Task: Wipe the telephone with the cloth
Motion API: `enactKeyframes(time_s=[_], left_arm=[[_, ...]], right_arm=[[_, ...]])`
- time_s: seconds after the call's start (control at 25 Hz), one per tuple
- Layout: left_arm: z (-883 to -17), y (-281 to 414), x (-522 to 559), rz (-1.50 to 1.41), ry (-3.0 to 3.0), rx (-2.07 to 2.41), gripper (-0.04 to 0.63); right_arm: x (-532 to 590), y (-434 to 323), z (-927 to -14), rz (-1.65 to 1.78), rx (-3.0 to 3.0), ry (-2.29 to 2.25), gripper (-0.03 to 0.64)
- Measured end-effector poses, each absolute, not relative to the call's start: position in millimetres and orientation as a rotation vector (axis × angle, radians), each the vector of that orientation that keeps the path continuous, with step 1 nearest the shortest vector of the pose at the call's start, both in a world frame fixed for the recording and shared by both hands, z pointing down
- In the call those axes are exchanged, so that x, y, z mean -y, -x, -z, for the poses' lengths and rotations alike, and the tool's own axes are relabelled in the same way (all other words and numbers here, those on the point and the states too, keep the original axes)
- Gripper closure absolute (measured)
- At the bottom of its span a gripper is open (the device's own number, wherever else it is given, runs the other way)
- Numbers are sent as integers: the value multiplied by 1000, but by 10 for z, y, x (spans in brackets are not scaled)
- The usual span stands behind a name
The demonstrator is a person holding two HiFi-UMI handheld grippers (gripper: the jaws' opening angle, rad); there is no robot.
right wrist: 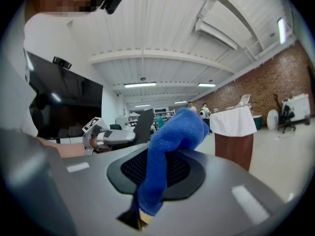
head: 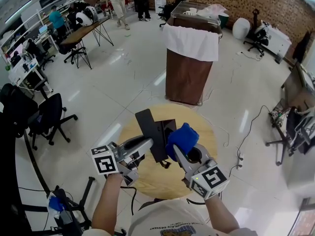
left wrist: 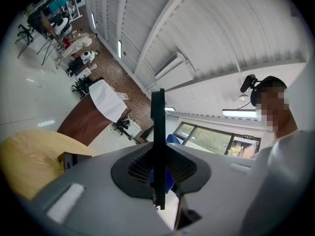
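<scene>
- Head view: the left gripper (head: 146, 145) is clamped on the lower end of the telephone (head: 150, 127). This is a flat black slab rising tilted beyond the fingers, held above the round wooden table (head: 147, 181).
- Head view: the right gripper (head: 178, 150) is closed on the blue cloth (head: 183, 137). The cloth bulges past the fingertips and meets the slab's right side.
- Left gripper view: the slab stands edge-on between the two jaws, with both pads pressing on it. Blue cloth shows just behind the slab.
- Left gripper view: a small dark box (left wrist: 69, 159) sits on the table to the left of the fingers. It is possibly the telephone's base, but the detail is too poor to confirm.
- Right gripper view: the jaws are narrow and pinch the cloth's lower end. The free end folds over ahead of the fingers. The telephone and the left gripper lie beyond the fingertips, to their left.
</scene>
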State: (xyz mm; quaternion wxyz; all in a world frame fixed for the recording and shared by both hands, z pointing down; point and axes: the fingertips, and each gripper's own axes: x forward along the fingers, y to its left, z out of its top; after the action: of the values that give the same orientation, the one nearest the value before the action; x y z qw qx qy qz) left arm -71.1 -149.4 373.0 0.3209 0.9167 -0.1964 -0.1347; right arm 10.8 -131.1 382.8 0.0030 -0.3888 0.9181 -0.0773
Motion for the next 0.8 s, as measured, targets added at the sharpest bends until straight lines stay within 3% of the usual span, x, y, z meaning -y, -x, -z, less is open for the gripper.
enactKeyframes(time_s=[0.4, 0.8], left_arm=[[-3699, 527, 1351, 311, -2448, 343, 532], [-3810, 406, 1264, 253, -2438, 291, 532]], right_arm=[[1316, 24, -4025, 589, -2834, 961, 555], [1421, -16, -3926, 663, -2745, 900, 555]])
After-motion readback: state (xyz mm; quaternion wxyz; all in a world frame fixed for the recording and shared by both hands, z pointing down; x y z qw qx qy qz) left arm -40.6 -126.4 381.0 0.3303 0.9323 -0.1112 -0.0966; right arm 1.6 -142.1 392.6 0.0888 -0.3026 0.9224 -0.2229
